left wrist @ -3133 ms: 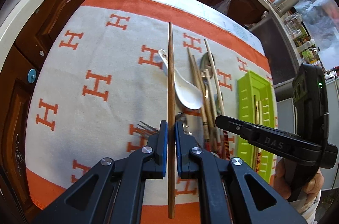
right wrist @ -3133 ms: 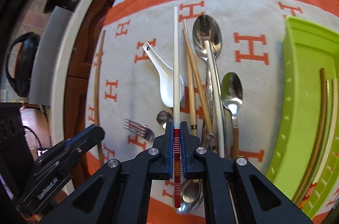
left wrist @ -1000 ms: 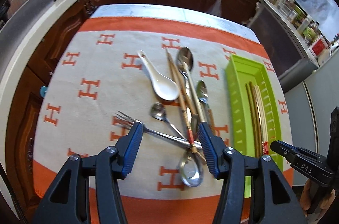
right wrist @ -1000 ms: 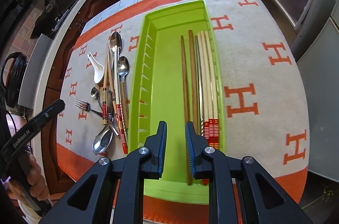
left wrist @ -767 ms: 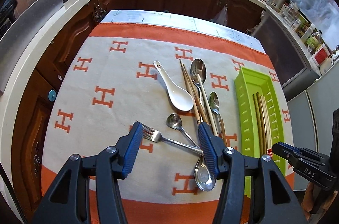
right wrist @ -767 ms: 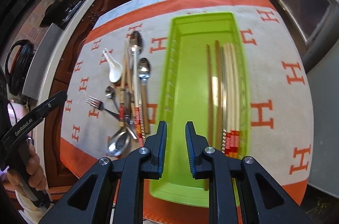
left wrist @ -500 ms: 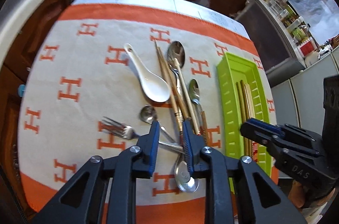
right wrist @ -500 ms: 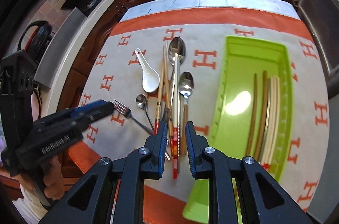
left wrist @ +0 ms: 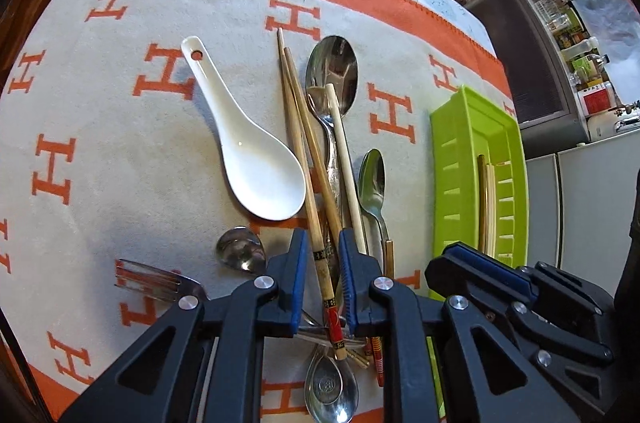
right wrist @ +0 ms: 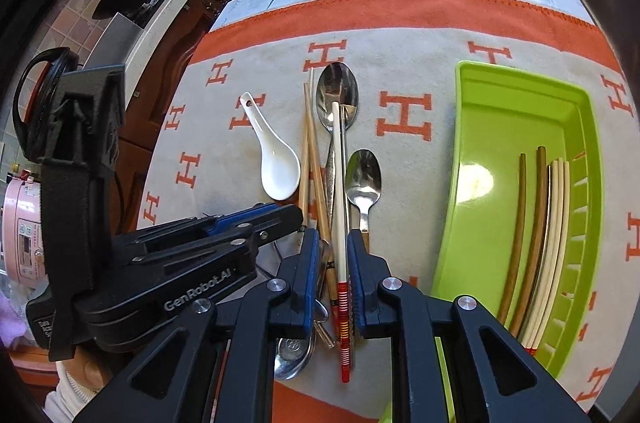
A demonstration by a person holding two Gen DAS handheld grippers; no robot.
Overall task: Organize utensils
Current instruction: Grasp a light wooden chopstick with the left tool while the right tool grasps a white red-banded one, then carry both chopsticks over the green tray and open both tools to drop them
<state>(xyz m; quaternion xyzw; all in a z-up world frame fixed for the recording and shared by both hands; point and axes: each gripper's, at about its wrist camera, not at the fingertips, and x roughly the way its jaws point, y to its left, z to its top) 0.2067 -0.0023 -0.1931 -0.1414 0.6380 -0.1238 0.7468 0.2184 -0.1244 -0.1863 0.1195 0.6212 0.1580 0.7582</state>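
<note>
- The left gripper (left wrist: pixel 322 247) stands narrow, its jaws having just been closing, with a bamboo chopstick (left wrist: pixel 325 279) between them. The pads do not press on it yet.
- The right gripper (right wrist: pixel 333 243) is also narrow, around a white chopstick with a red-striped end (right wrist: pixel 339 203). The chopstick looks to lie against one pad only, so it is not clamped.
- Both chopsticks lie in the pile on the orange-and-grey cloth (left wrist: pixel 100 143), beside the green tray (right wrist: pixel 500 111), where several chopsticks (right wrist: pixel 552 223) already lie.
- Risk: the second bamboo chopstick (left wrist: pixel 308 127) runs just beside the first, and they cross. The left jaws could pinch both or lever one sideways.
- Risk: the white chopstick rests across the bowl of the large metal spoon (left wrist: pixel 332 67). Lifting it may drag or rock that spoon.
- Risk: a grip so near the painted ends leaves a long free length. A loose pinch would probably let the chopstick swing or slip.
- Risk: the two grippers work close together and could knock each other when they rise.
- Around: a white ceramic spoon (left wrist: pixel 256 163) touches the bamboo pair. A smaller metal spoon (left wrist: pixel 372 175) lies just right of the white chopstick.
- A fork (left wrist: pixel 152 279) and a small spoon (left wrist: pixel 240 247) lie left of the left jaws, and another spoon bowl (left wrist: pixel 330 387) sits under the chopstick ends.
- The tray's near wall stands between the pile and the tray floor.
</note>
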